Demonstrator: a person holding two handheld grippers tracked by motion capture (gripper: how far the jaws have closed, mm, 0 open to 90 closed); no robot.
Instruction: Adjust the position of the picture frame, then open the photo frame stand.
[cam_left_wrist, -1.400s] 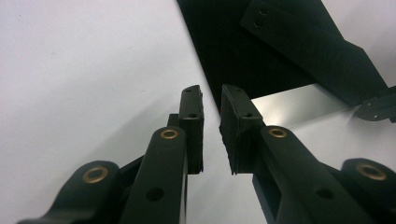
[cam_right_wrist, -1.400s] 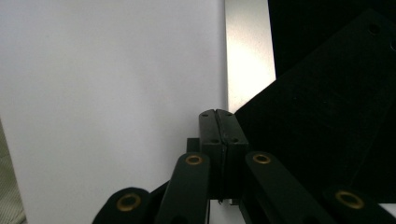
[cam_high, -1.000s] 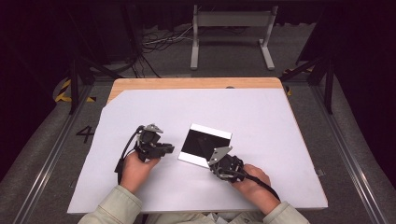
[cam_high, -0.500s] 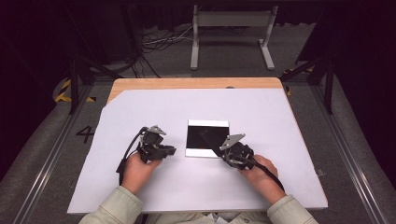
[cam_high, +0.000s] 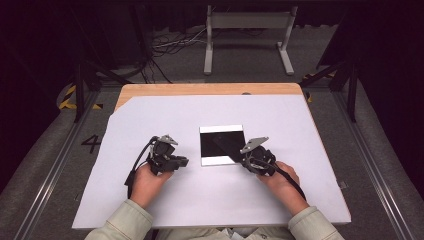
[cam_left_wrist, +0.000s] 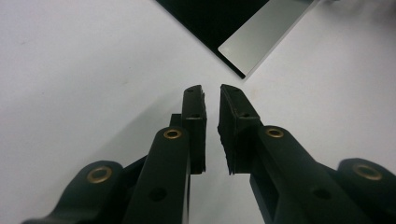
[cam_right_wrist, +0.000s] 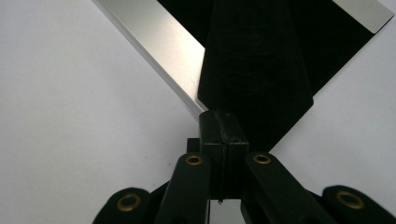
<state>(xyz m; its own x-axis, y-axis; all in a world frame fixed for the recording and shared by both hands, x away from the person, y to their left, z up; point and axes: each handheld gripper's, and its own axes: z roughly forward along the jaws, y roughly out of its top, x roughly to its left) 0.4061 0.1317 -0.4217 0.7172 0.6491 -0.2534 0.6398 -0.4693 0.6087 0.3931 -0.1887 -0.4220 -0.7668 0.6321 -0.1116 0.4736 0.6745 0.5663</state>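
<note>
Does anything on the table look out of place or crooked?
Nothing is spilled or damaged. One oddity: a black strip juts from the shut right gripper and lies slantwise across the black panel, which itself sits square on the white sheet.

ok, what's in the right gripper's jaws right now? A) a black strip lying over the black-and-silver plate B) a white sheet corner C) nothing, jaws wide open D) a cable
A: the right gripper is shut on a black strip that extends over the plate.
</note>
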